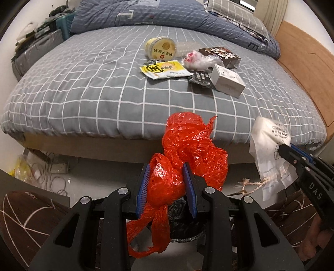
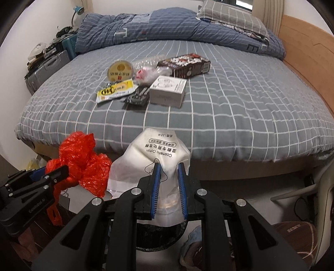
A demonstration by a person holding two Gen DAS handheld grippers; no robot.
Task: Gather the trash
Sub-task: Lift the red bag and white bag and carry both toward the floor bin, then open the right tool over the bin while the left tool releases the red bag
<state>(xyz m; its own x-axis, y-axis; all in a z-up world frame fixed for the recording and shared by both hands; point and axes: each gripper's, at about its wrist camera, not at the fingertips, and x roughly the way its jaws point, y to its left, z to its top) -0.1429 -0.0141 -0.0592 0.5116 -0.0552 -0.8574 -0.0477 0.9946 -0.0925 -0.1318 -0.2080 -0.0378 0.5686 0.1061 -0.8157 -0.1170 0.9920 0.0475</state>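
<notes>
My left gripper (image 1: pixel 167 168) is shut on a crumpled red plastic bag (image 1: pixel 187 150), held in front of the bed's near edge; it also shows in the right wrist view (image 2: pixel 83 160). My right gripper (image 2: pixel 169 166) is shut on a white cosmetic cotton pouch (image 2: pixel 158 154), also seen in the left wrist view (image 1: pixel 269 146). Both are held above a bin with a black liner (image 2: pixel 158 235). On the bed lie a yellow tub (image 1: pixel 161 47), a yellow packet (image 1: pixel 165 69), a white box (image 1: pixel 227 80), a dark box (image 1: pixel 220 55), a black wrapper (image 1: pixel 199 79) and a clear wrapper (image 1: pixel 196 60).
The grey checked bed (image 1: pixel 104 87) fills the view, with a blue duvet (image 1: pixel 146 14) at the far end. A wooden headboard (image 1: pixel 309 68) is on the right. Suitcases (image 1: pixel 35 50) stand at the left. Cables and a power strip (image 1: pixel 56 168) lie on the floor.
</notes>
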